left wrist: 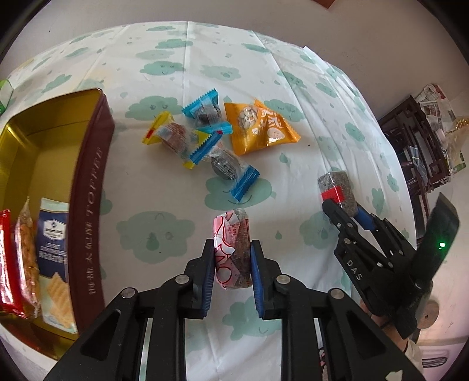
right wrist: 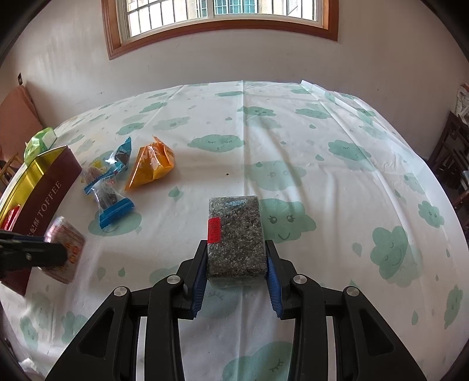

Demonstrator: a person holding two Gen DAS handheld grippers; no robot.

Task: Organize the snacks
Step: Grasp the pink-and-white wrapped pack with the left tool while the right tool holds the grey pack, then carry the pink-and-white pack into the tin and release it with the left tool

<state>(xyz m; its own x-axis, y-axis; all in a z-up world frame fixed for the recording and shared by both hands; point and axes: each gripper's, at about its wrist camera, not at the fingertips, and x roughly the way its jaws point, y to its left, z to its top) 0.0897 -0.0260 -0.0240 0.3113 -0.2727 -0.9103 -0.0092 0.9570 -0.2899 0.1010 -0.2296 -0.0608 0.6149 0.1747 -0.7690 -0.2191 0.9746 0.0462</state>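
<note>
L tongs [left wrist: 232, 265] grip pink-wrapped bar [left wrist: 233, 252], R tongs [right wrist: 236, 265] grip sesame bar [right wrist: 234, 237], tin [right wrist: 48, 192] reads TOFFEE

Scene lit softly by daylight from window [right wrist: 222, 17]; edges bent and vignetted by fisheye; left periphery blurred.

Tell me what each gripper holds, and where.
Left gripper clamps the pink-wrapped snack bar across its near end; right gripper clamps the grey sesame bar likewise.
</note>
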